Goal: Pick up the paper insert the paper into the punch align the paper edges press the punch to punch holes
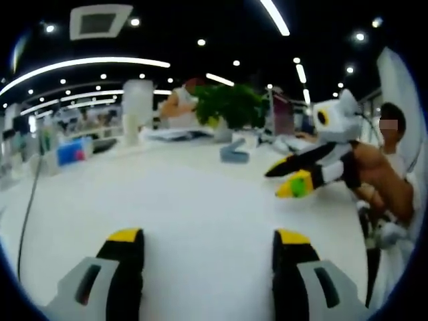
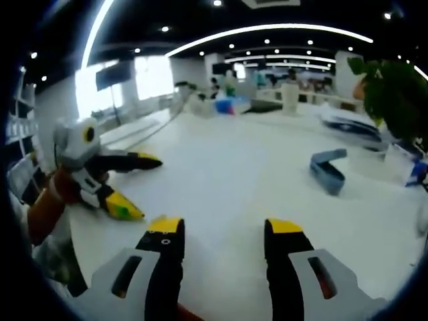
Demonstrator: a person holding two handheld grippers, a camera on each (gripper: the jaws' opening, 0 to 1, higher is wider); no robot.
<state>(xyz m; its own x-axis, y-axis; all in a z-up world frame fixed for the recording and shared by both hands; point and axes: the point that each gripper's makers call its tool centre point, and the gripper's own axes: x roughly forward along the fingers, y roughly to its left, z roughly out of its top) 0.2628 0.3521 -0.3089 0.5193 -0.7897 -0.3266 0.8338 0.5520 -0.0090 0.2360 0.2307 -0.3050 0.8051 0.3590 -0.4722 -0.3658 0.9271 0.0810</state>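
Presently: left gripper (image 1: 208,242) and right gripper (image 2: 224,231) — jaws parted, holding nothing — over white surface (image 1: 180,194); blue punch (image 2: 328,170) at 2 o'clock.

Left gripper (image 1: 208,242) & right gripper (image 2: 224,231): black jaws w/ yellow tips, grey plastic bodies w/ slots. Each carries a green patch on one jaw tip, poss. a sticker.

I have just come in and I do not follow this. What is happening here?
A person holds two grippers above a white table. The left gripper and the right gripper are both open and hold nothing. A blue-grey hole punch sits farther back on the table, near a green potted plant. Nothing has been picked up yet.
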